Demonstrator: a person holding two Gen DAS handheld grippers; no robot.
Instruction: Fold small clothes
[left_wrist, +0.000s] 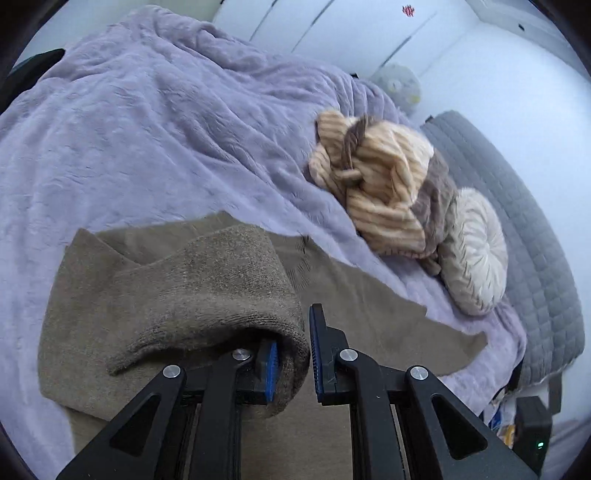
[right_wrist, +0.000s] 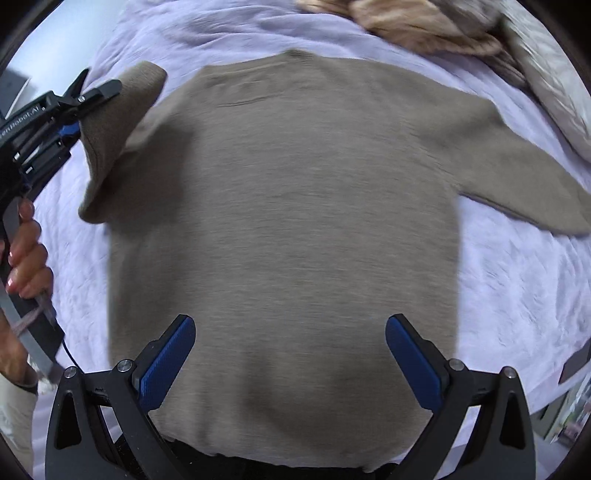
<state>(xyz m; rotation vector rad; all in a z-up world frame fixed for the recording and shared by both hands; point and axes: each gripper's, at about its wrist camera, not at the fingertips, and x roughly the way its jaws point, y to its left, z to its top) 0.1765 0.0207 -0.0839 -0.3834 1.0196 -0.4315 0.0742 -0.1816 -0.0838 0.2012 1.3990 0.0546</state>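
Right wrist view: a taupe knit sweater (right_wrist: 280, 221) is being shown spread flat across the centre of the frame on a lilac plush blanket (right_wrist: 509, 295), one sleeve (right_wrist: 532, 188) lying out toward the right edge. The other sleeve cuff (right_wrist: 122, 110), at upper left, is being gripped by the left gripper (right_wrist: 79, 118), its fingers closed on the fabric. The right gripper (right_wrist: 290, 358) is being held above the hem at the bottom of the frame, its jaws spread wide and nothing between them.

Left wrist view: the cuff (left_wrist: 221, 295) is being pinched at lower centre by the left gripper (left_wrist: 293, 354), the knit draping over one blue pad (left_wrist: 271, 369).

The knit is judged soft, light and limp, likely to sag and stretch; hold is best taken at cuffs, hem corners or shoulder seams. Partial white lettering is being shown on the left gripper's body, too cropped to be read. A striped beige throw (left_wrist: 373, 184) and a round cushion (left_wrist: 476, 251) are lying at right.
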